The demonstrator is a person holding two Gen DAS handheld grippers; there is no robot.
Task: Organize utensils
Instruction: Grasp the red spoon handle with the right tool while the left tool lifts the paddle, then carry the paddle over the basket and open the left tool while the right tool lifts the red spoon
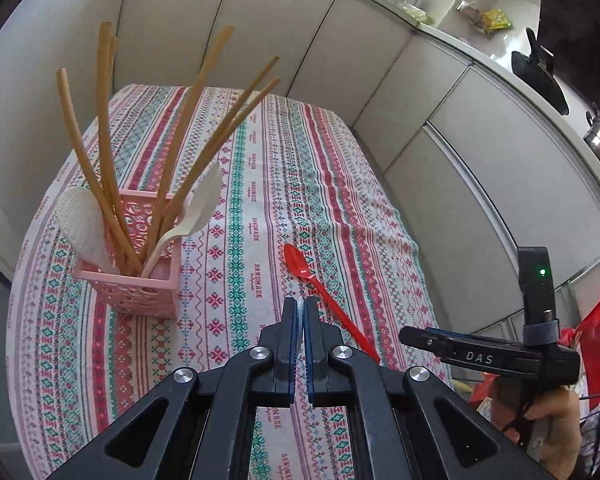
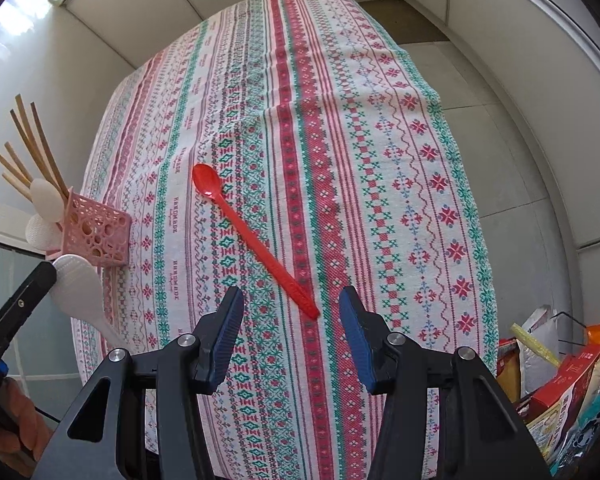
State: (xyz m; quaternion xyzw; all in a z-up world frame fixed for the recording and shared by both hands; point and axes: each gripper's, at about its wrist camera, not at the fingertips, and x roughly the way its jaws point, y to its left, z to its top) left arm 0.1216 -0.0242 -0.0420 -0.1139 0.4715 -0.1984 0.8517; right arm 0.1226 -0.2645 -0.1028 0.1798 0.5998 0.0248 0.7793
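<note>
Jaws of the left gripper [image 1: 300,304] are closed on nothing above the cloth [image 1: 236,184]. Right gripper [image 2: 291,310] stands half open, empty, over the near handle end of the red spoon [image 2: 252,236]. Far left, the pink holder [image 1: 140,276] holds chopsticks [image 1: 108,132] and white spoons [image 1: 80,228].

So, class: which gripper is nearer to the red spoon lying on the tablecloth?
Right. The right gripper hovers open with the red spoon handle tip between its fingers. The left gripper is shut and empty, beside the handle, nearer the pink basket.
</note>
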